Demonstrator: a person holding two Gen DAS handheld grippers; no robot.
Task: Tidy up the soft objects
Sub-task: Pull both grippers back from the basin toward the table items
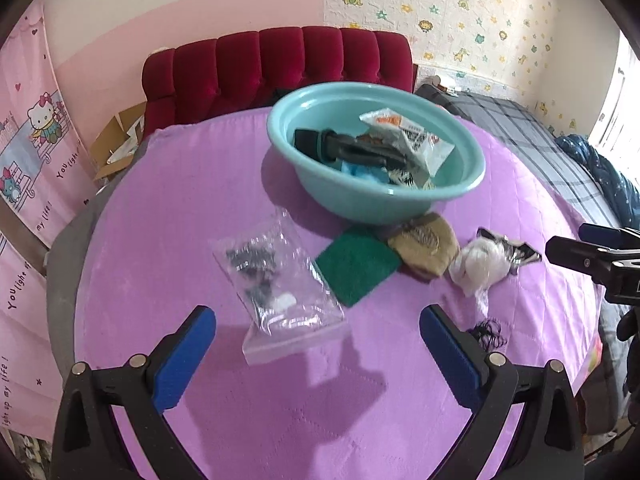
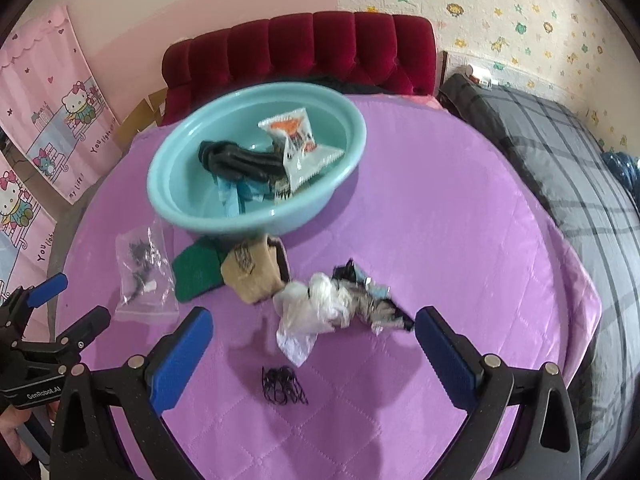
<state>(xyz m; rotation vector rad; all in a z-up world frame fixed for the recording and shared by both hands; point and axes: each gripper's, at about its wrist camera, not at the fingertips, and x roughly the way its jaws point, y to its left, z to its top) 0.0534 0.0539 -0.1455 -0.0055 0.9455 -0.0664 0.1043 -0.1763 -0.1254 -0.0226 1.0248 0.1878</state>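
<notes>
A teal basin (image 1: 360, 204) (image 2: 256, 220) on the purple cloth holds a black glove (image 2: 240, 162), a snack packet (image 2: 300, 140) and blue pieces. In front of it lie a clear zip bag (image 1: 280, 296) (image 2: 146, 276), a green scouring pad (image 1: 356, 264) (image 2: 196, 272), a tan pouch (image 1: 426, 246) (image 2: 252, 276), a white crumpled bag bundle (image 1: 484, 264) (image 2: 336, 300) and black hair ties (image 2: 284, 390) (image 1: 490, 336). My left gripper (image 1: 318, 320) is open just short of the zip bag. My right gripper (image 2: 314, 320) is open around the near side of the white bundle.
A red tufted headboard (image 1: 280, 68) stands behind the table. A bed with a grey plaid cover (image 2: 560, 152) lies to the right. A cardboard box (image 1: 120, 140) sits at the back left. The table's cloth (image 2: 440, 220) is bare at the right.
</notes>
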